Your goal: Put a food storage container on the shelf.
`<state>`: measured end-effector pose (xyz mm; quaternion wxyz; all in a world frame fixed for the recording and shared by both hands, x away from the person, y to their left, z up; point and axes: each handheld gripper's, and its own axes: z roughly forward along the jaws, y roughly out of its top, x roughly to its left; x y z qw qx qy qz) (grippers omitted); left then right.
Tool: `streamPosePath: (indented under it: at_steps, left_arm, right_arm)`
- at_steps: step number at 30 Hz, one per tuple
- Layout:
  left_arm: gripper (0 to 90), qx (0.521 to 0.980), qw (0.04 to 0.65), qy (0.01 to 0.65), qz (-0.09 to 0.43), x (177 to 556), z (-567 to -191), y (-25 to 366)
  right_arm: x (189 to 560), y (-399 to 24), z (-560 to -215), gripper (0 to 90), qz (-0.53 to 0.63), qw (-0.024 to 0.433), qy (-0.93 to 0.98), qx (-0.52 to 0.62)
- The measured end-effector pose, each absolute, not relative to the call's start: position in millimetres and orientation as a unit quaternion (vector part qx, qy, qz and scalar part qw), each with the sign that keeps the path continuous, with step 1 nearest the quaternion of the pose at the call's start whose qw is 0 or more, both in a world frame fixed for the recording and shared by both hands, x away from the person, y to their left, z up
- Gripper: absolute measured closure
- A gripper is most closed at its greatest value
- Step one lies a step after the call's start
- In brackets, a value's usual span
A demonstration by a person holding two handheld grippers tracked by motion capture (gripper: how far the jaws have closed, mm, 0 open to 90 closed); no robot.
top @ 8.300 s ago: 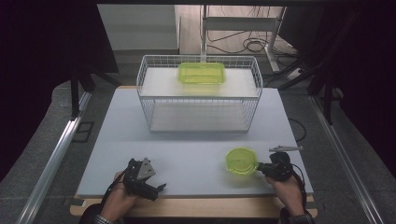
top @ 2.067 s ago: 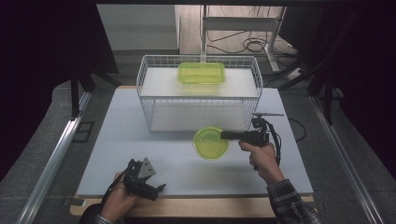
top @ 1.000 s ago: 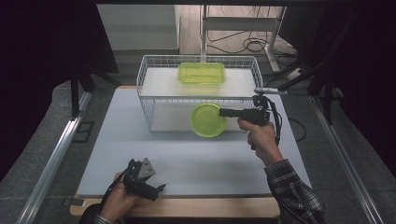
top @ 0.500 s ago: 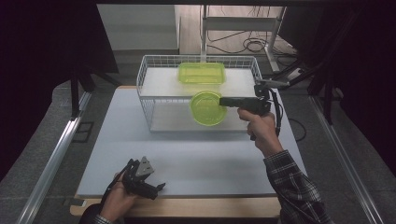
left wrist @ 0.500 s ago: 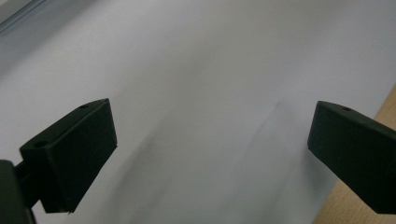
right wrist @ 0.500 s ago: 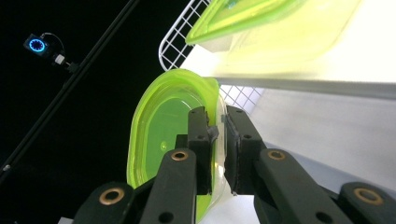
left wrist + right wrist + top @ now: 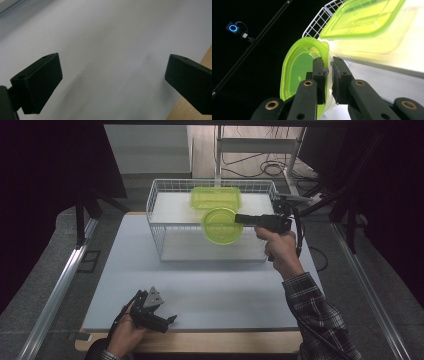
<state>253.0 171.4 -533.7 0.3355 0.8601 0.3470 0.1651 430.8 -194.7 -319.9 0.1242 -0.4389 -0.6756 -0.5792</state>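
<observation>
My right gripper [image 7: 244,219] [image 7: 328,72] is shut on the rim of a round yellow-green lidded container [image 7: 221,226] [image 7: 298,71]. It holds the container tilted in the air over the front rim of a white wire basket [image 7: 157,227]. A rectangular yellow-green lidded container [image 7: 216,198] [image 7: 367,17] lies inside the basket at the back. At the table's near left edge my left gripper [image 7: 162,317] [image 7: 112,82] rests low in a hand, its jaws wide apart with nothing but bare tabletop between them.
The white table [image 7: 225,290] has a wooden front edge [image 7: 200,342]. A metal rail [image 7: 60,285] runs along the floor at the left, another at the right. Cables and a stand [image 7: 260,150] lie behind the basket. Dark curtains close off both sides.
The right gripper has carried the round container from the table's near right up and back to the basket's front rim. The left gripper has stayed in place.
</observation>
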Motion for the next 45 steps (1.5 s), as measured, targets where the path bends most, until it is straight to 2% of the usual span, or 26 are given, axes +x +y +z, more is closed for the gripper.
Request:
streamPosePath:
  at_steps: [27,37,45]
  left_arm:
    - [1.1,0.861,0.333,0.351,0.158,253.7,-534.9,172.2]
    - [1.1,0.862,0.333,0.349,0.158,253.5,-535.2,172.1]
    - [1.1,0.863,0.33,0.348,0.158,253.4,-535.6,171.7]
  right_arm:
    - [470.1,-177.2,-274.4,81.0,-0.593,0.064,-0.656,-0.463]
    - [487.0,-168.3,-270.1,81.0,-0.589,0.034,-0.649,-0.48]
    - [498.0,-162.2,-273.0,80.9,-0.587,0.029,-0.641,-0.493]
